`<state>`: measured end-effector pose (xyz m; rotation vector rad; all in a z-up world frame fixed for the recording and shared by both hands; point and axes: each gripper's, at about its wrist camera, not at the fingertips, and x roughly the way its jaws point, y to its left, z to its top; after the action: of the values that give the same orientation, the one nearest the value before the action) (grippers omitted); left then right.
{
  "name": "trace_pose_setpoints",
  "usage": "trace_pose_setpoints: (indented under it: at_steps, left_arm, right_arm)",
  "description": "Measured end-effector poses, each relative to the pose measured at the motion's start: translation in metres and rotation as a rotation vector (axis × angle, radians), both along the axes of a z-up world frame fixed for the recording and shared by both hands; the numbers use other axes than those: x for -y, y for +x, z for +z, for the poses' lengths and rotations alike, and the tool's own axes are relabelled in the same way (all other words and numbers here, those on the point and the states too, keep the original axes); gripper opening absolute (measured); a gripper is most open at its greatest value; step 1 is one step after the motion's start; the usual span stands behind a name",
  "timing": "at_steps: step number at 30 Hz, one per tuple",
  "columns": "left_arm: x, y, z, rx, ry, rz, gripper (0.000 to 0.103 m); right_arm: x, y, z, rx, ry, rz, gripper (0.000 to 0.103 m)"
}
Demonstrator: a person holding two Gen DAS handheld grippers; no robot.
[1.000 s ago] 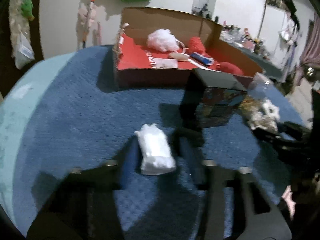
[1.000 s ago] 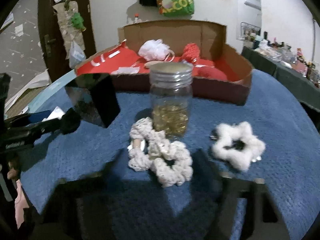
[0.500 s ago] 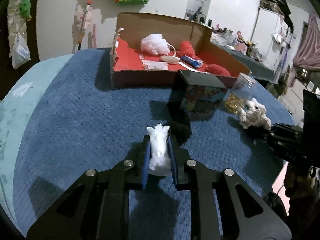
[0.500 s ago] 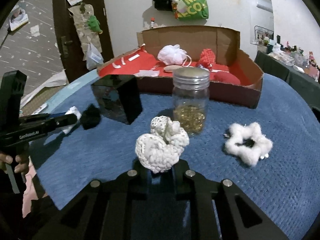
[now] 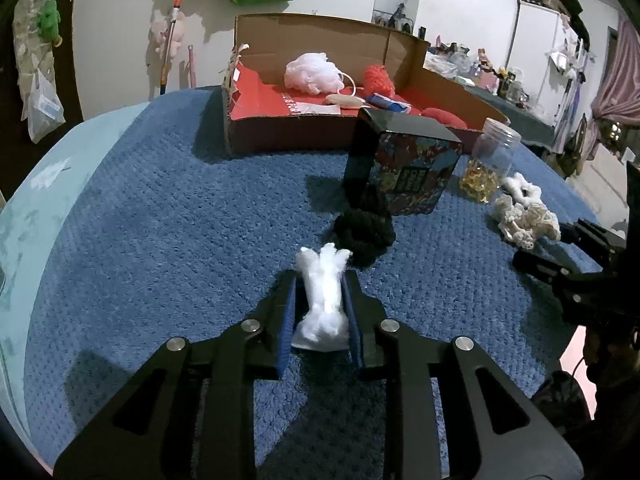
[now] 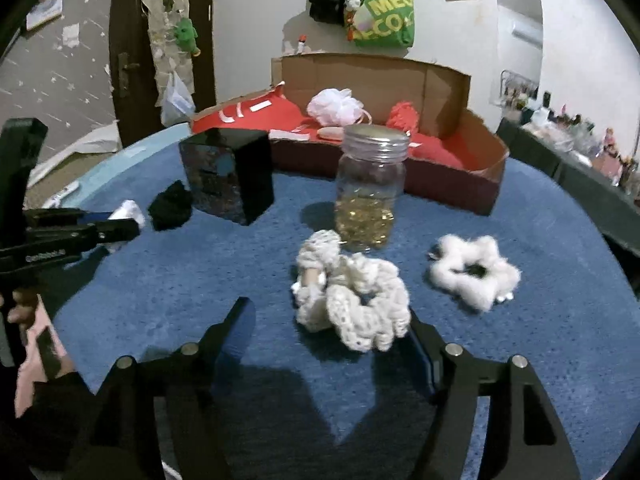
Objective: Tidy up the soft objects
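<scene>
Pinching white cotton (image 5: 322, 300), the left tool (image 5: 321, 292) angles downward.

A white cotton wad (image 5: 322, 296) sits squeezed between the two fingers of the left hand-held gripper (image 5: 322, 280), just in front of a black scrunchie (image 5: 365, 232) on the blue blanket (image 5: 160, 216). A cream knitted scrunchie (image 6: 352, 300) lies bunched up beside a fluffy white scrunchie (image 6: 474, 274), a little apart.
</scene>
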<state>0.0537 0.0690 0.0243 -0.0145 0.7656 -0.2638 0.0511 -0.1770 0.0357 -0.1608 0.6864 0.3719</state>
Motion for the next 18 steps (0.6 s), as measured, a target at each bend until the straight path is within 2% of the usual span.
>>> trace_pose_setpoints:
  at_steps: [5,7,8,9,16,17,18]
  left_arm:
    - [0.002,-0.001,-0.001,0.007,0.010,-0.003,0.031]
    - [0.003,-0.001,-0.003,0.011,0.014,-0.008,0.046]
    - [0.004,-0.002,-0.003,0.014,0.016,-0.009,0.060]
    - [0.006,-0.002,-0.003,0.017,0.020,-0.014,0.062]
    - [0.011,-0.005,-0.004,0.046,0.034,-0.015,0.062]
    - [0.011,-0.005,-0.003,0.049,0.027,-0.014,0.060]
    - [0.010,-0.005,-0.003,0.050,0.023,-0.013,0.050]
  right_arm:
    - [0.006,0.006,0.001,0.021,-0.004,-0.036,0.075]
    - [0.007,0.009,0.001,0.018,0.011,-0.031,0.075]
    - [0.007,0.010,0.001,0.021,0.017,-0.028,0.075]
    - [0.006,0.011,0.001,0.024,0.019,-0.025,0.075]
    - [0.005,0.016,-0.001,0.022,0.027,-0.003,0.075]
    - [0.005,0.017,-0.001,0.019,0.028,0.000,0.071]
    - [0.005,0.017,-0.002,0.016,0.030,0.003,0.068]
